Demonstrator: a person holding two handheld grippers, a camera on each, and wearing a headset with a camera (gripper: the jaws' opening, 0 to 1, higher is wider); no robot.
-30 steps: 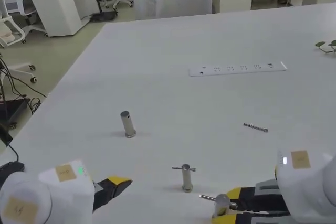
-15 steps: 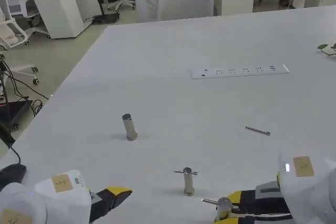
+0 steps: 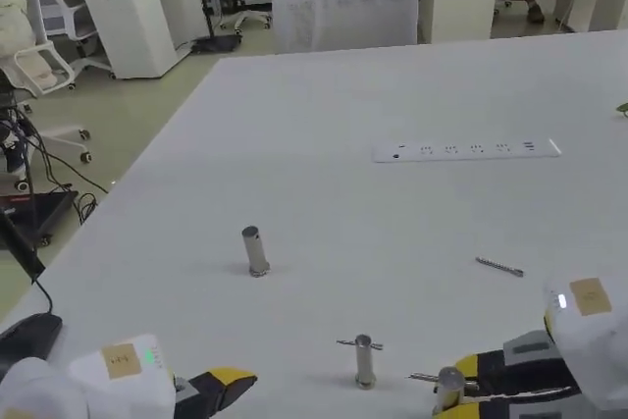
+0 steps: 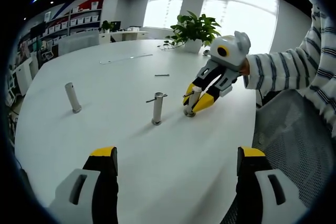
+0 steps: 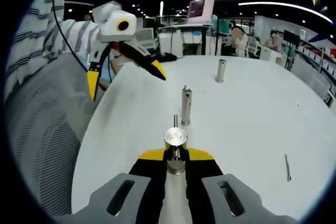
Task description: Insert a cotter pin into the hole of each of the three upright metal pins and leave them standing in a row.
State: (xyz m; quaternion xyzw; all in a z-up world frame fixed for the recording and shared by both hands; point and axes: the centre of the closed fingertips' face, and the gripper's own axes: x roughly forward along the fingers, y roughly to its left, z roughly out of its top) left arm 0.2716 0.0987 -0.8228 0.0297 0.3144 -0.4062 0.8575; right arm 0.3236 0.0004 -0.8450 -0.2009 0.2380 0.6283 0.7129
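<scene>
The nearest metal pin (image 5: pixel 176 139) is a short steel cylinder with a flat, shiny round top. It stands upright between the jaws of the right gripper (image 5: pixel 176 157), which are closed tight on its shaft, one yellow-and-black tip on each side. A thin cotter pin (image 5: pixel 176 120) passes through its head and sticks out ahead of the gripper. The jaws hide the lower part of this pin in the right gripper view. In the left gripper view the same pin is seen from the side, with its foot seeming to touch the table (image 3: pixel 324 144), which is white and matte.

Just beyond the right gripper's tips stands the middle metal pin (image 5: pixel 186 106), of the same brushed steel with a small wider foot. A second cotter pin (image 3: pixel 359 344) crosses it near the top. Further ahead, well apart, is the far metal pin (image 5: pixel 221 71), a plain smooth cylinder. To the right of the right gripper a loose cotter pin (image 3: pixel 500 266) lies flat on the table.

The left gripper (image 4: pixel 176 153) is to the left of the right one, near the table edge. Its jaws are spread wide over the table top and they hold nothing. In its view a striped sleeve (image 4: pixel 283 72) is behind the right gripper, a grey mesh chair (image 4: pixel 294 145) is beside the table, and a potted plant (image 4: pixel 194 27) stands at the far end. In the head view a long white power strip (image 3: pixel 466 150) lies beyond both grippers.
</scene>
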